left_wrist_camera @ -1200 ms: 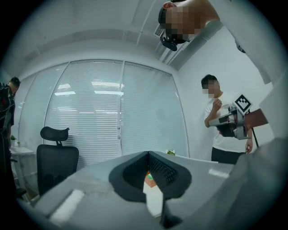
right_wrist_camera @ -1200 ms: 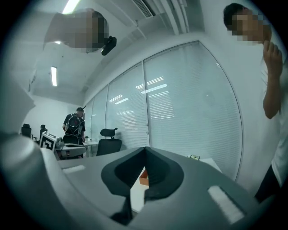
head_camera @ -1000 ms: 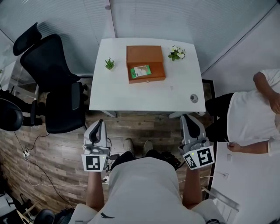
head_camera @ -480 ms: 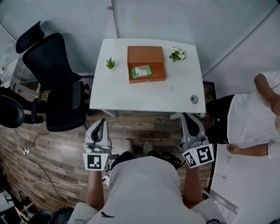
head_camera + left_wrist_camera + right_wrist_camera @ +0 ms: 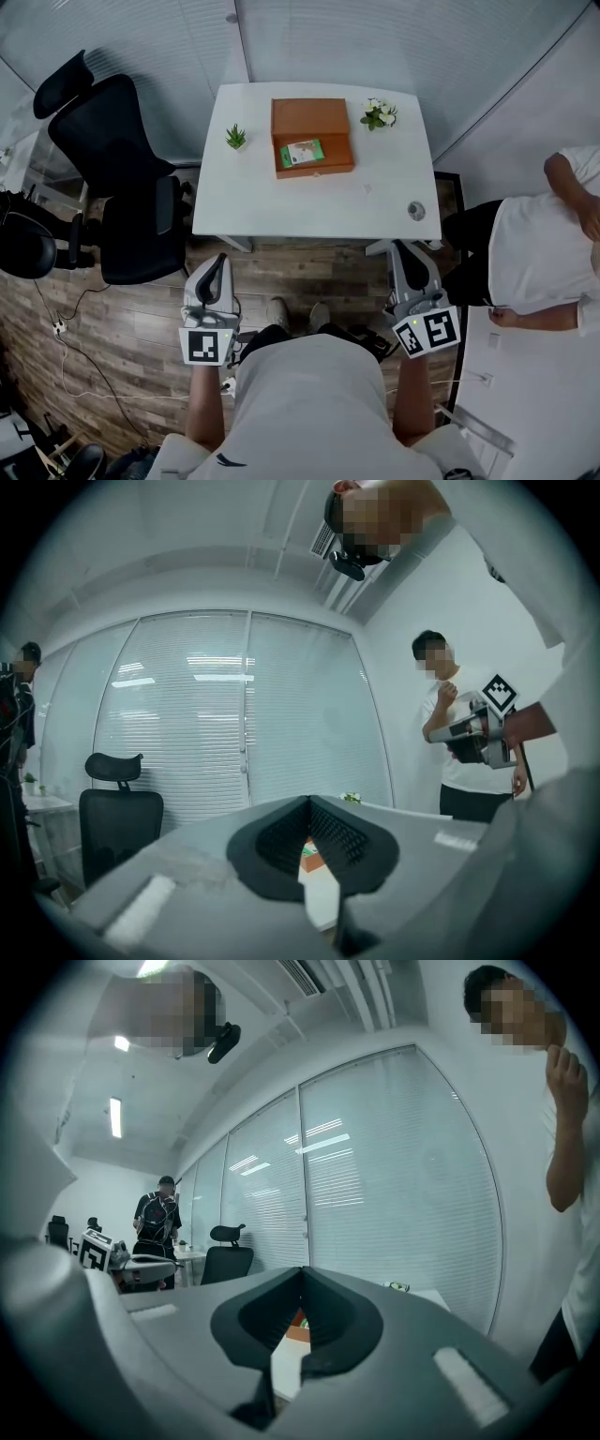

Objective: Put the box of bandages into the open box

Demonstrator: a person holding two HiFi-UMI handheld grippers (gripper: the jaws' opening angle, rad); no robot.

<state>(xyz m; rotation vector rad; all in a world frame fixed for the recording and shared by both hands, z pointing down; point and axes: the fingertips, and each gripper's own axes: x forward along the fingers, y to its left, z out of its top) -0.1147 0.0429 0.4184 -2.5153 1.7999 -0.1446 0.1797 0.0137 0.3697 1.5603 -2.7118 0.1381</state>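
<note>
Bandage box (image 5: 301, 153) lies inside open box (image 5: 310, 117) on counter (image 5: 281, 202). Left tool (image 5: 217, 262) and right tool (image 5: 404, 249): jaws together, empty, off counter.

The print on the box of bandages (image 5: 302, 153), lying in the open box (image 5: 310, 119), is too small to read from the head view, and the small round object (image 5: 416, 211) near the table's (image 5: 244, 202) right corner cannot be identified. A bystander (image 5: 530, 258) is cut off by the right edge. In both gripper views the closed jaws hide nearly all of the table.
</note>
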